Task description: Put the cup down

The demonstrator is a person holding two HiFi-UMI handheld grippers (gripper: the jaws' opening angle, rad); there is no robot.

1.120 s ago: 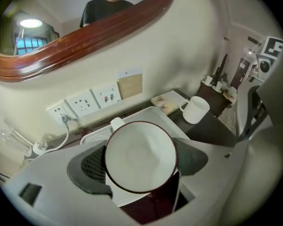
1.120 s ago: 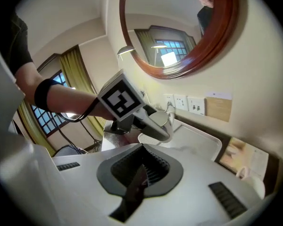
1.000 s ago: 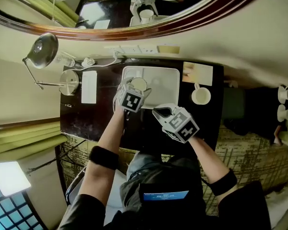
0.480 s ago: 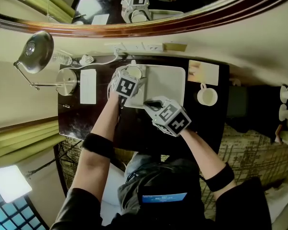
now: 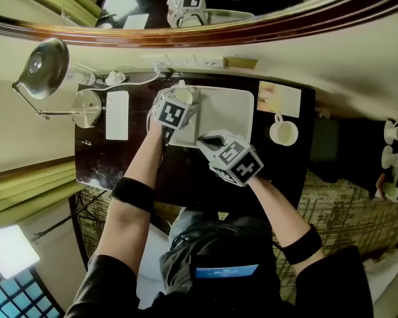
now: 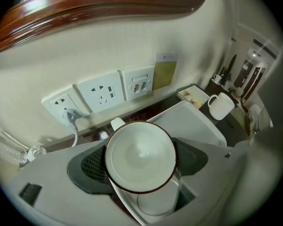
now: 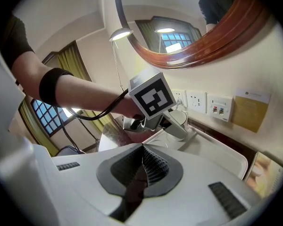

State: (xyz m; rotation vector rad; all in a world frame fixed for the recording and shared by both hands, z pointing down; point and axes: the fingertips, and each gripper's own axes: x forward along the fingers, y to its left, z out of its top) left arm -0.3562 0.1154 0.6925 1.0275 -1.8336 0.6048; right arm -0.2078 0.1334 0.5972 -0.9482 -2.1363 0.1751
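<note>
A white cup with a dark red rim (image 6: 139, 156) sits upright between the pads of my left gripper (image 6: 140, 160), which is shut on it. In the head view the cup (image 5: 184, 95) is at the far left corner of the white tray (image 5: 229, 111). It is low over the tray (image 7: 217, 152), and I cannot tell whether the cup (image 7: 179, 118) touches it. My right gripper (image 7: 142, 161) is shut and empty. It hovers near the tray's front edge, to the right of the left gripper (image 5: 179, 103).
A second white cup (image 5: 282, 132) stands on the dark desk right of the tray, with a card (image 5: 279, 99) behind it. Wall sockets (image 6: 101, 91) with a plugged cable are just beyond the tray. A desk lamp (image 5: 40, 61) and a white booklet (image 5: 117, 114) are at the left.
My left gripper has carried the cup toward the tray's far left corner, then held still. The right gripper has shifted a little to the left over the tray's front edge.
</note>
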